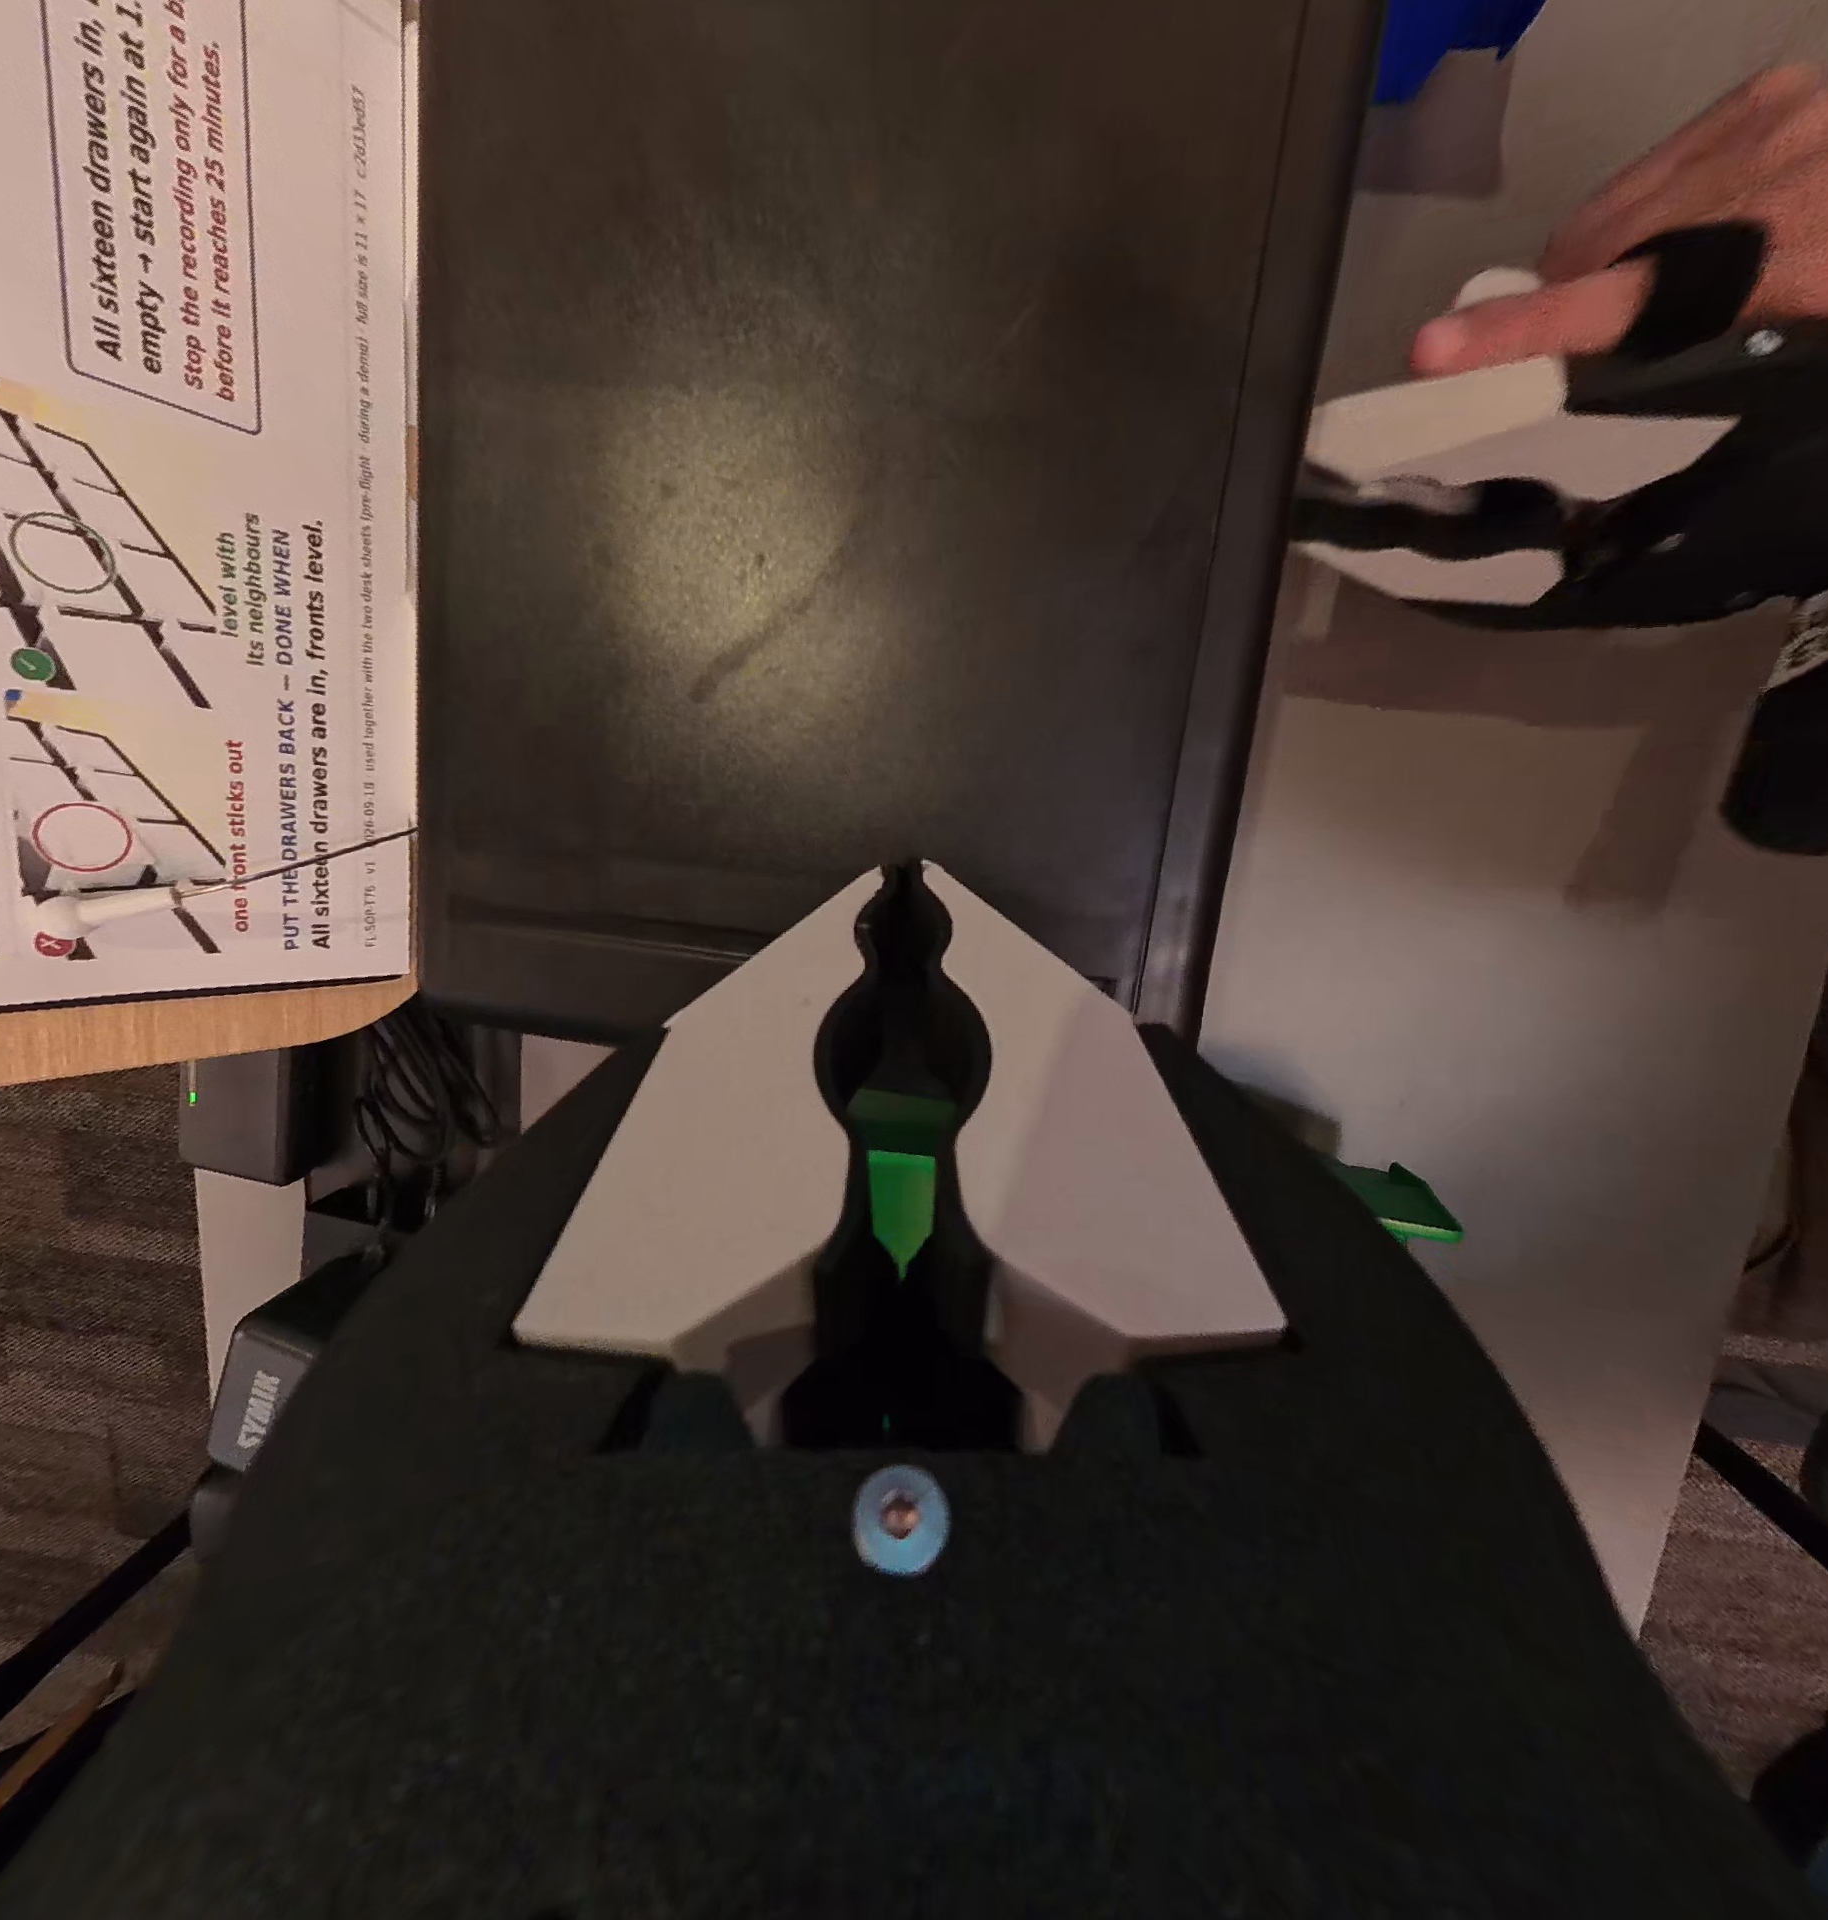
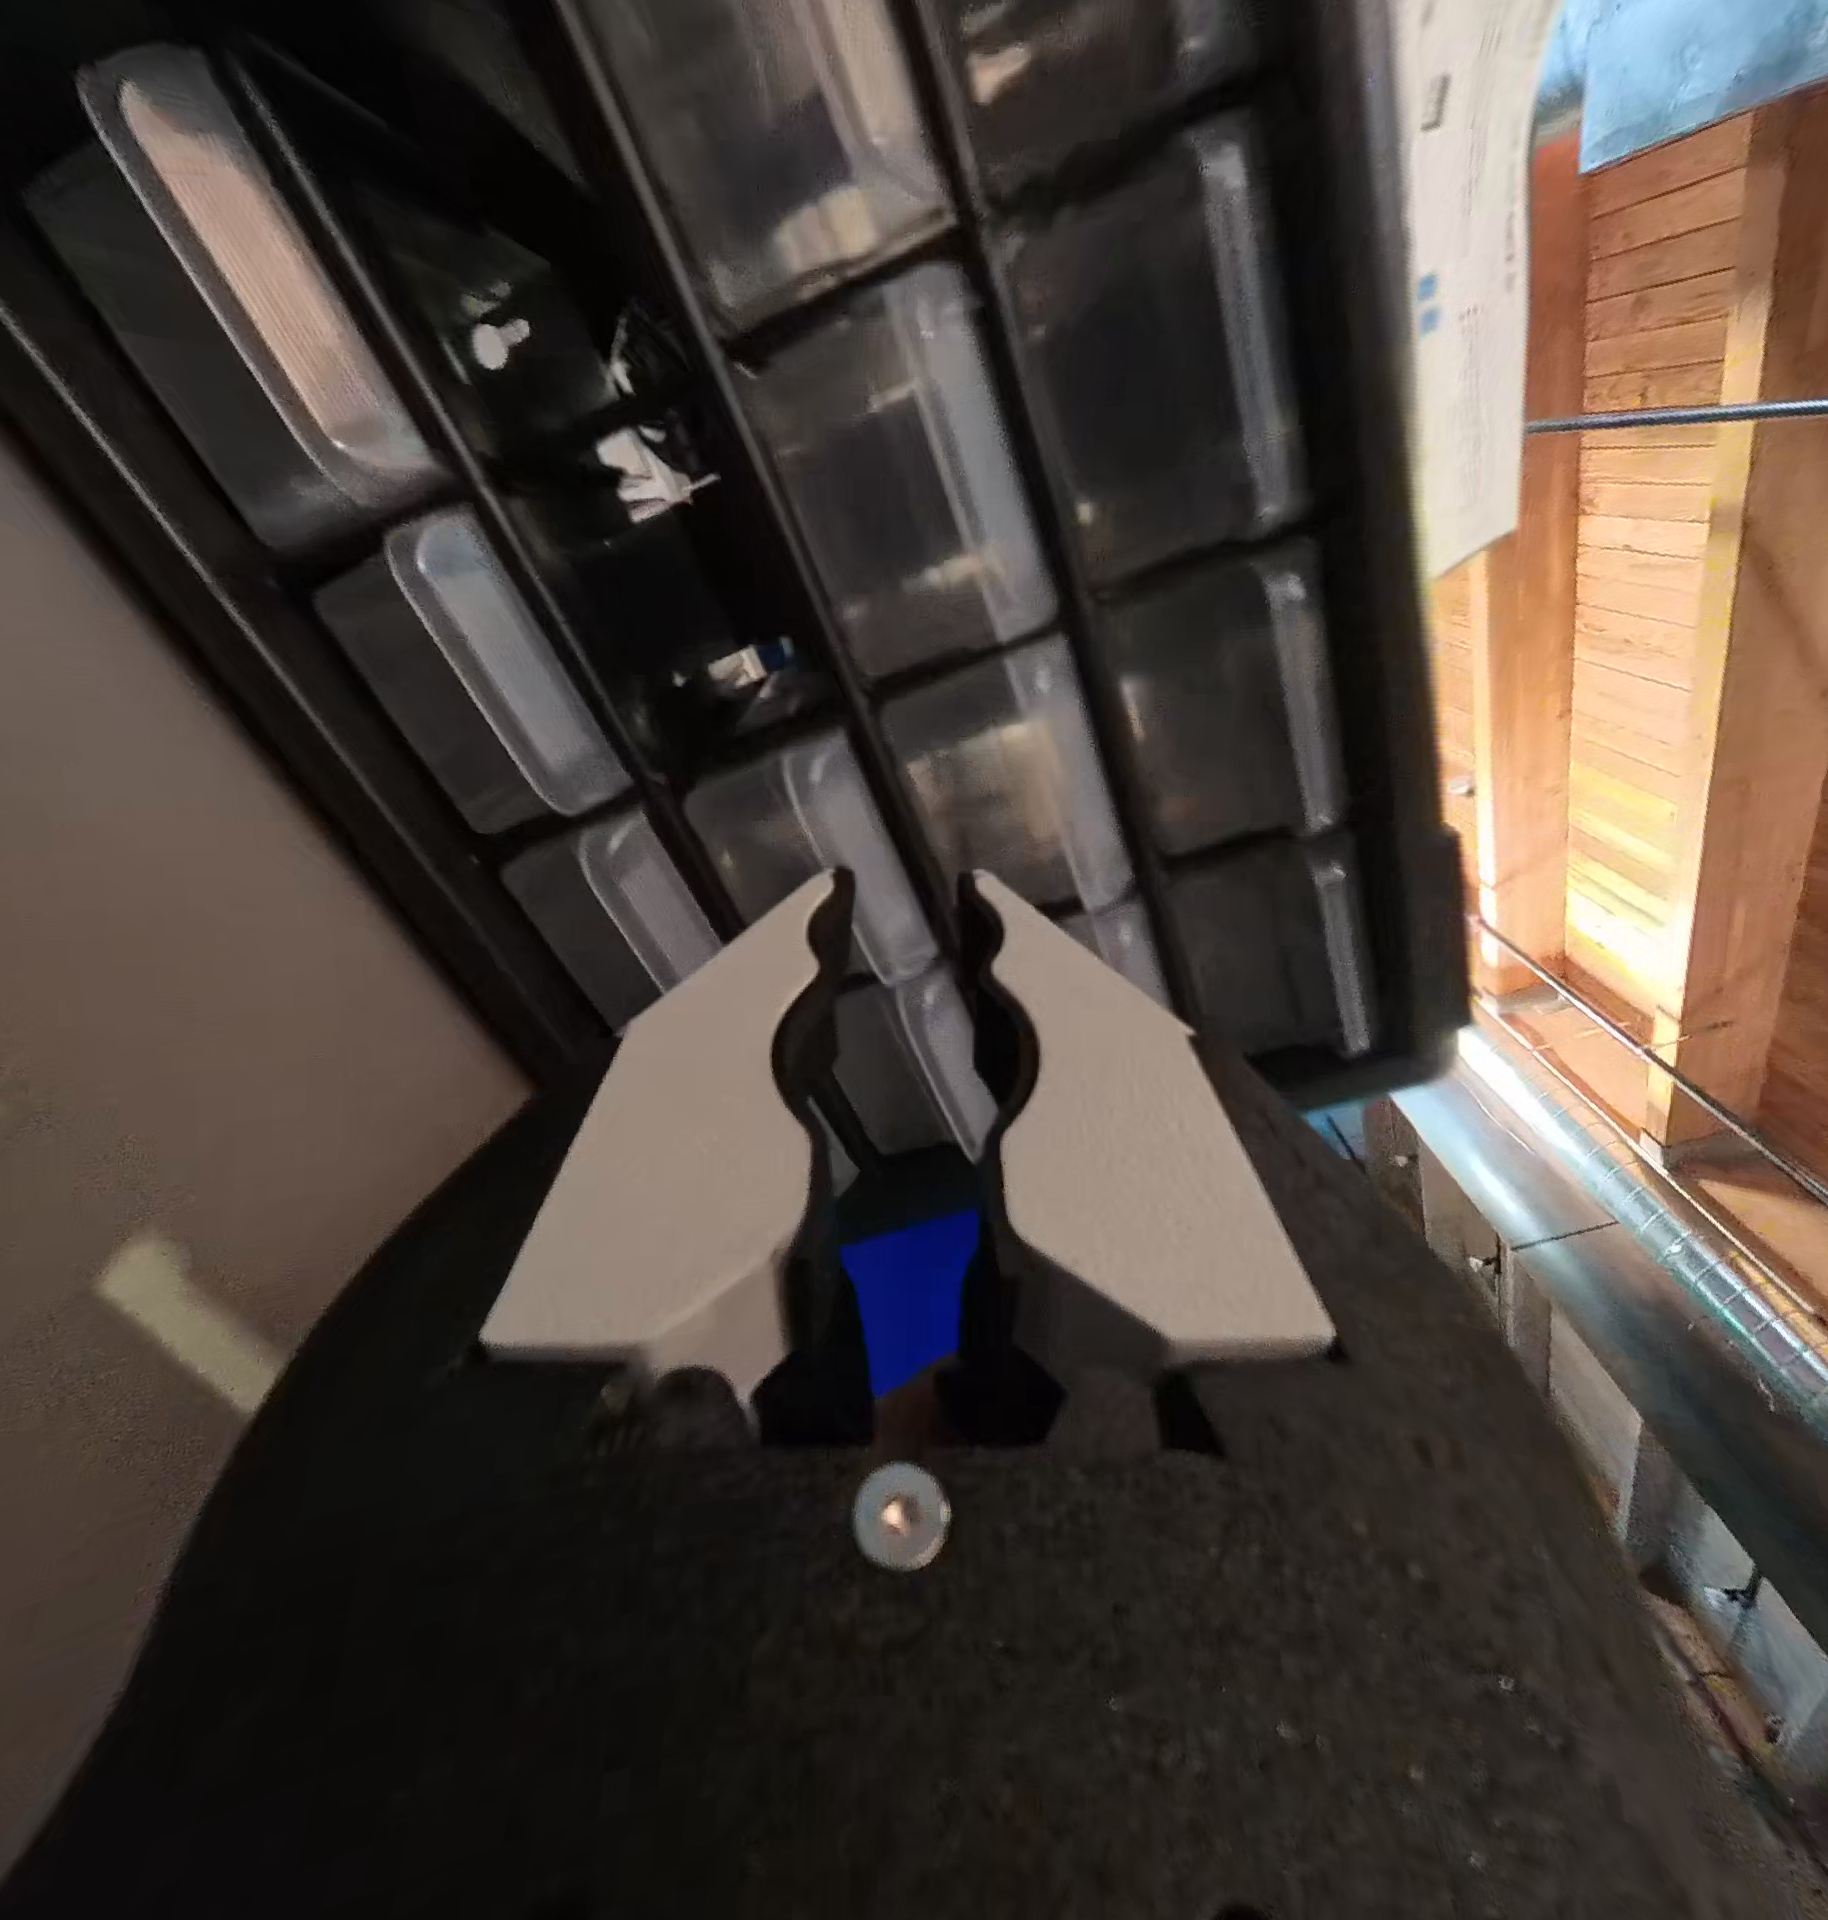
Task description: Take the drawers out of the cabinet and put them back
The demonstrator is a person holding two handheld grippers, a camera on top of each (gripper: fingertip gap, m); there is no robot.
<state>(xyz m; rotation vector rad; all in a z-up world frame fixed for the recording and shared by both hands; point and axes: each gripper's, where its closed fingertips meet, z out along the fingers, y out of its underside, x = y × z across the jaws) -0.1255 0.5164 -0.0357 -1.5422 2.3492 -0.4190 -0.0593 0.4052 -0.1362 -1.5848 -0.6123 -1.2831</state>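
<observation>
Drawers (image 2: 889, 499) are clear plastic in a black cabinet (image 2: 1367, 520).

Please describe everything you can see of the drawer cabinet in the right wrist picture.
The cabinet has a black frame with thin black dividers forming a grid of slots. It appears tilted in this view. Most slots hold clear plastic drawers with raised handles on their fronts, and their contents cannot be made out. One slot in the second column from the left has no drawer, and the room behind shows through it. The right gripper is open just in front of a lower drawer; contact cannot be judged.
</observation>
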